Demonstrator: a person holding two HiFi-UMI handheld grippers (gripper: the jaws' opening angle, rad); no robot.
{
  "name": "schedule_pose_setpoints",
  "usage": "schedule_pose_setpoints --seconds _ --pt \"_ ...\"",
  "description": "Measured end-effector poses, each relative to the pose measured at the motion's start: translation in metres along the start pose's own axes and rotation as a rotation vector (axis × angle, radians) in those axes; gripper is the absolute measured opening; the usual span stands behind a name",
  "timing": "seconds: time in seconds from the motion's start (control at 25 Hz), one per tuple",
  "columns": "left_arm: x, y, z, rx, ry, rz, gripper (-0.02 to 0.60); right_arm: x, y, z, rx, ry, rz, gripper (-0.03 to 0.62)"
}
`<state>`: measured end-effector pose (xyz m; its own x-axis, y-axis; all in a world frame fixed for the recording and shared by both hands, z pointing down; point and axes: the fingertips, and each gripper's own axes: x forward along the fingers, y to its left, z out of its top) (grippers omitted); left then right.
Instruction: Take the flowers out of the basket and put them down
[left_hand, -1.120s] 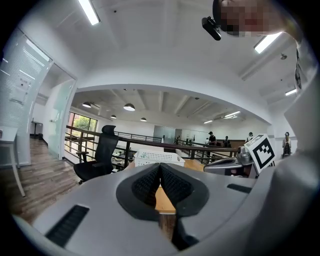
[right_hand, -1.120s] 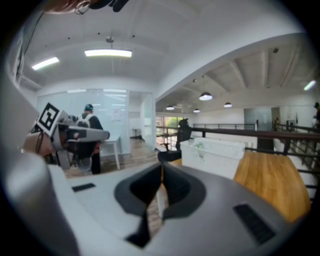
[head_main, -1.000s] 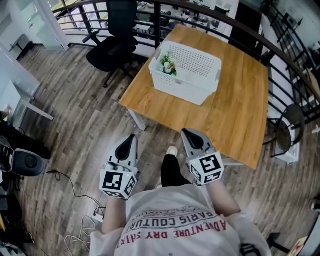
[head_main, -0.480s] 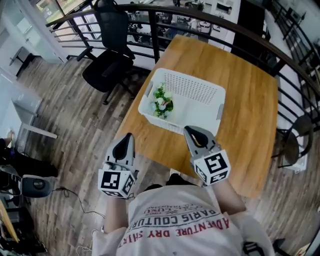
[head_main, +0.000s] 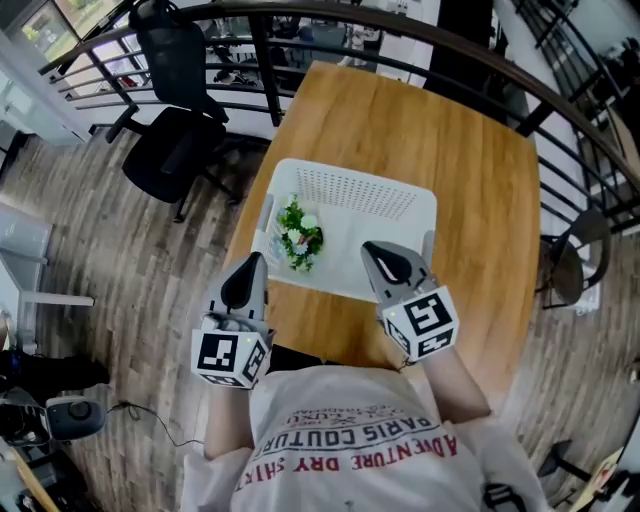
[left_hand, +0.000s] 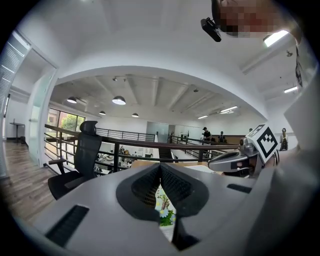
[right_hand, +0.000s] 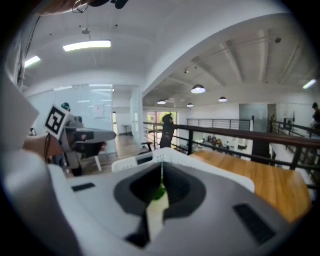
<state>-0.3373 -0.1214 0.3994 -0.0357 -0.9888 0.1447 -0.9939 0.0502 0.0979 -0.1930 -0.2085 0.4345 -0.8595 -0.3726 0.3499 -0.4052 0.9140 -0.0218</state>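
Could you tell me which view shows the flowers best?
The head view: the flowers lie whole at the basket's left end. The left gripper view shows a sliver behind its jaws, the right gripper view a green blur.

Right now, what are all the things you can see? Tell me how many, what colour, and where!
table: one, light brown wood, middle of the head view
basket: one, white, on the table's near half
flowers: one bunch, green leaves with pale blooms, in the basket's left end
office chair: one, black, on the floor left of the table
railing: one, dark, curving behind the table
floor: grey-brown wood planks, all around
shirt: one, white with red print, bottom of view
left gripper: one, grey, shut and empty, by the basket's near left corner
right gripper: one, grey, shut and empty, over the basket's near edge
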Motion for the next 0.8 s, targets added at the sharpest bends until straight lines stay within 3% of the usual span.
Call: schedule_pose_setpoints --seconds 0.32,0.52,0.72,0.8 --pt "0.059 0.039 0.011 0.032 0.039 -0.145 0.026 0.045 -0.013 -0.009 0.047 0.168 -0.058 0.03" --pt "0.079 0.052 0.005 0.043 0.07 -0.248 0.026 0.079 -0.013 -0.044 0.096 0.361 -0.052 0.031" --pt "0.092 0.072 -0.003 0.019 0.087 -0.304 0.026 0.114 -0.018 -0.074 0.166 0.539 -0.046 0.035" --pt "0.096 0.08 -0.003 0.004 0.086 -0.315 0.026 0.125 -0.019 -0.084 0.213 0.604 -0.025 0.127"
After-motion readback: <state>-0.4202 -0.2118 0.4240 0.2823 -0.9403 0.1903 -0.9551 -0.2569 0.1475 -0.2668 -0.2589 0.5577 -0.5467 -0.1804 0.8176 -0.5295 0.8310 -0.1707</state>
